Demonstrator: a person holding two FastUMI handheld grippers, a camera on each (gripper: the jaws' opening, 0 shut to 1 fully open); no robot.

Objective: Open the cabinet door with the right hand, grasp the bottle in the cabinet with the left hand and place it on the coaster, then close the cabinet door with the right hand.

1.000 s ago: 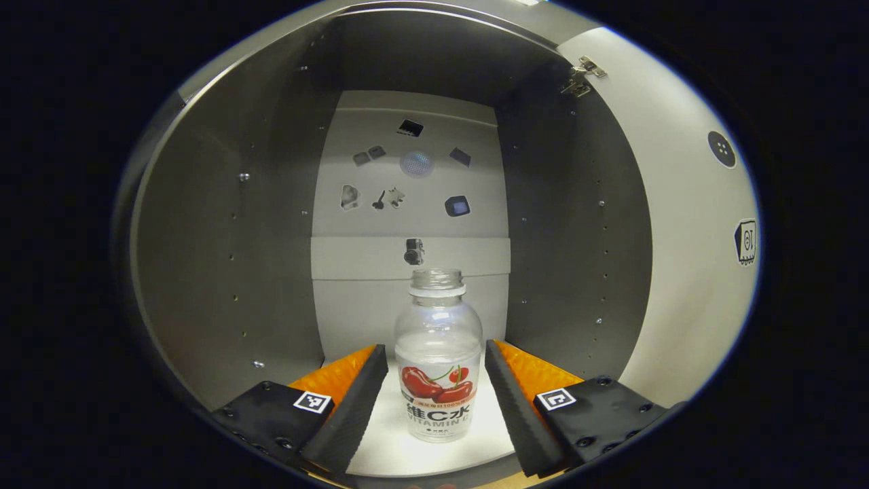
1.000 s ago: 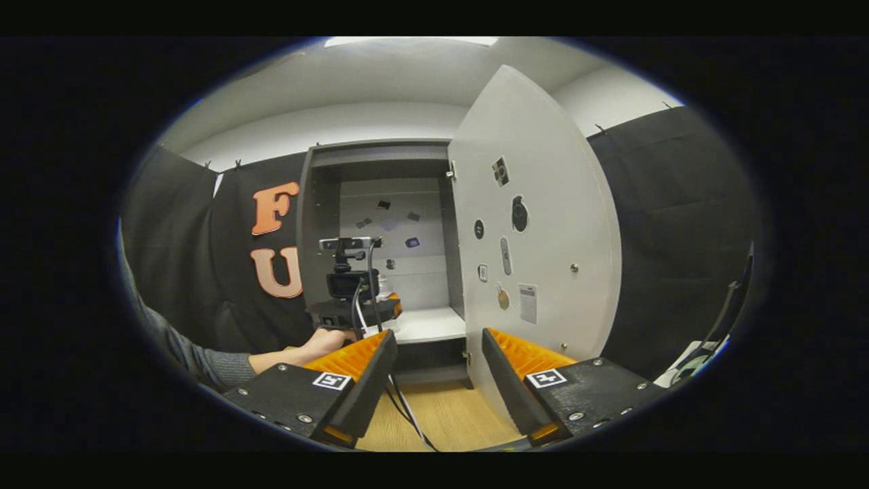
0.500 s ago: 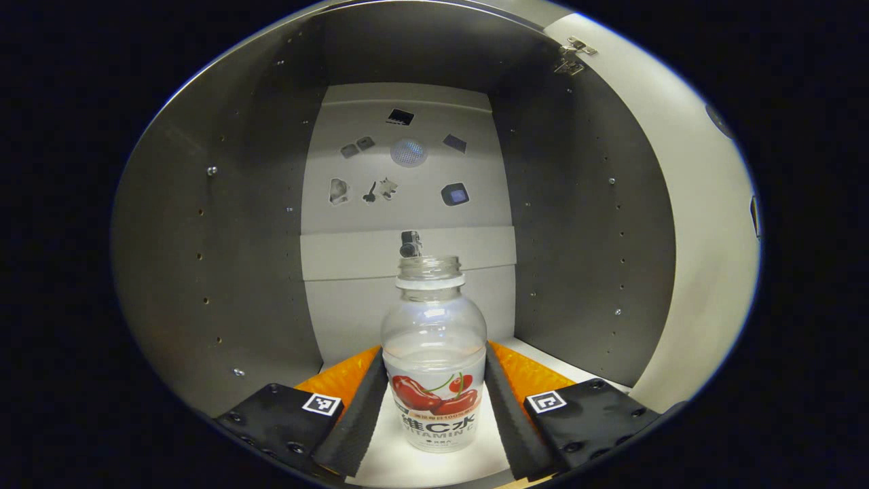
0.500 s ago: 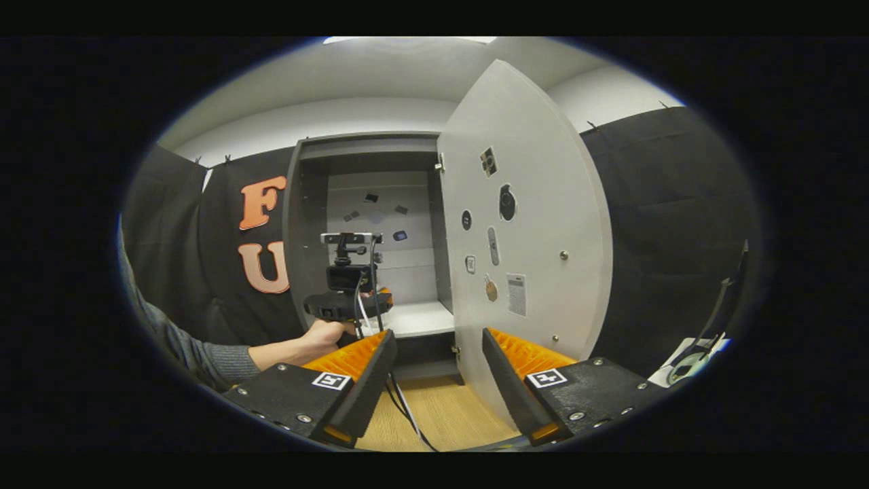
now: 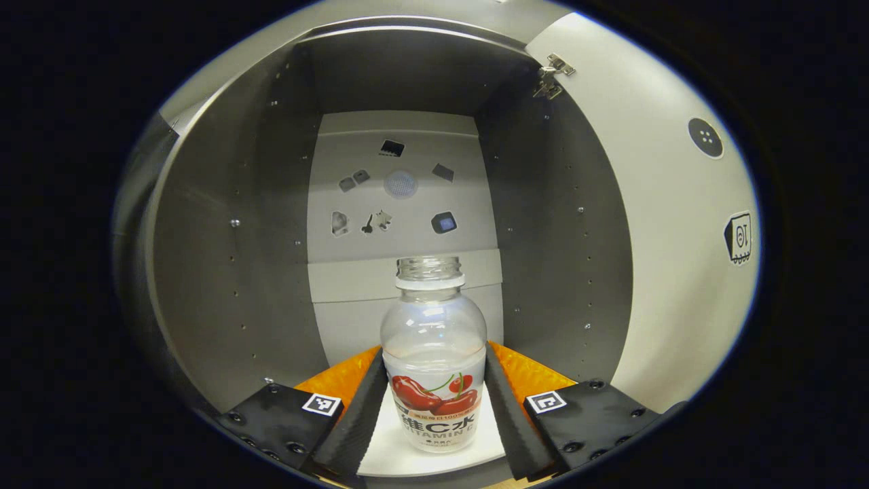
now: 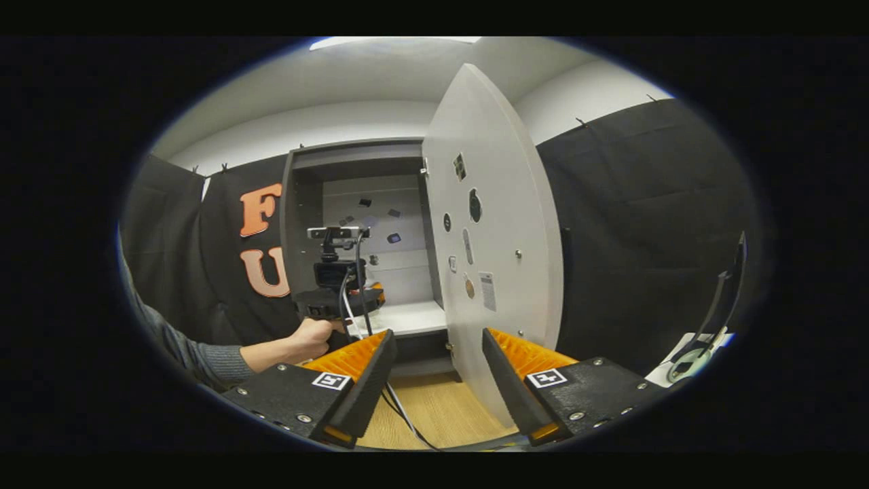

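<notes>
left gripper (image 5: 434, 401) has closed in, apparently clamping the bottle (image 5: 434, 360); right gripper (image 6: 434, 380) gapes empty.

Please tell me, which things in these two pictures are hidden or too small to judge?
- Coaster: its place cannot be told in the left or right gripper view.
- Bottle: in the right gripper view, the left gripper and its camera mount cover it.
- Stickers on the cabinet door: too small to identify.
- Bottle's base: the fingers partly hide its sides in the left gripper view.
</notes>
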